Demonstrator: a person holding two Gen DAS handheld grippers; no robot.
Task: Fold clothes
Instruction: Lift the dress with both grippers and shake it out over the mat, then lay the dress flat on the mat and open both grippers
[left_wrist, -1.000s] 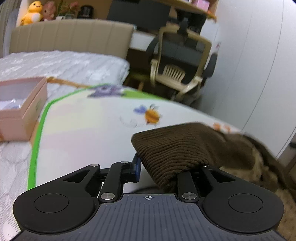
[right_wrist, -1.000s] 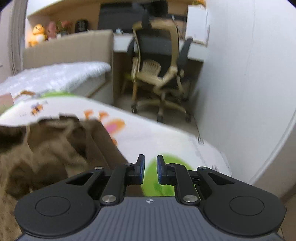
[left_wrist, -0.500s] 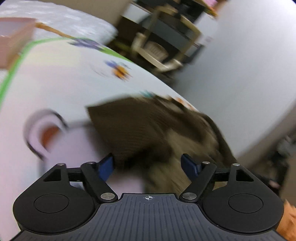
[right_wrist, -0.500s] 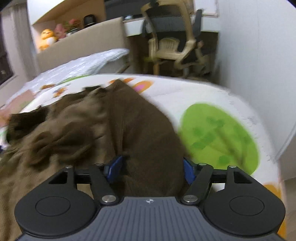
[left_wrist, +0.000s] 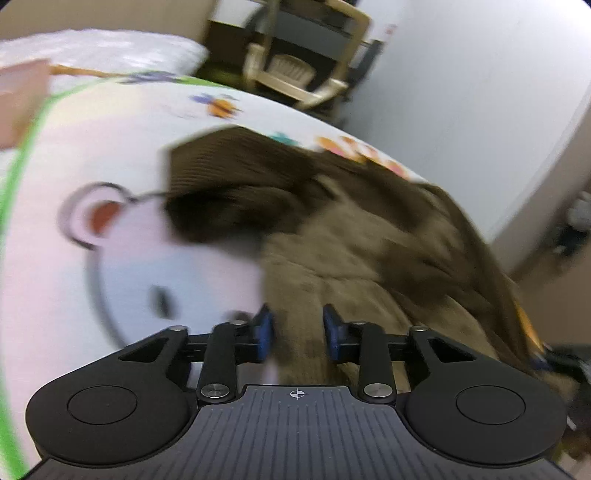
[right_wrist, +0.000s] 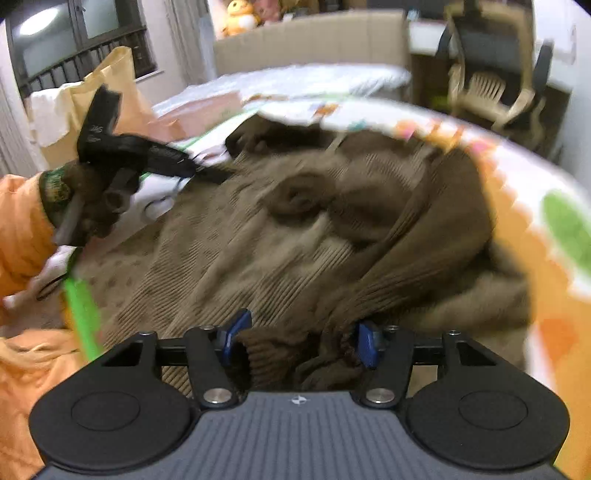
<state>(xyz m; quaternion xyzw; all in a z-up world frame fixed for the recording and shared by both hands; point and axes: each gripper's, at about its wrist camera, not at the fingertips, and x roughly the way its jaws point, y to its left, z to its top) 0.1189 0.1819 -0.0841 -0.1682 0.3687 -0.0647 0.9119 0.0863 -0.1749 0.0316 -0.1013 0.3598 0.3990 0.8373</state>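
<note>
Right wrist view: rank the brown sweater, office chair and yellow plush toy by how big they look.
1. brown sweater, fills the middle
2. office chair
3. yellow plush toy
The sweater lies nearest the camera, so true sizes stay unsure.

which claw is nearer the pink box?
Left. The left claw works the sweater edge on the box side; the right claw sits at the sweater's far edge.

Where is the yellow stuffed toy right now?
In the right wrist view the yellow stuffed toy sits at the top, left of centre, behind the beige headboard at the far end of the bed.
</note>
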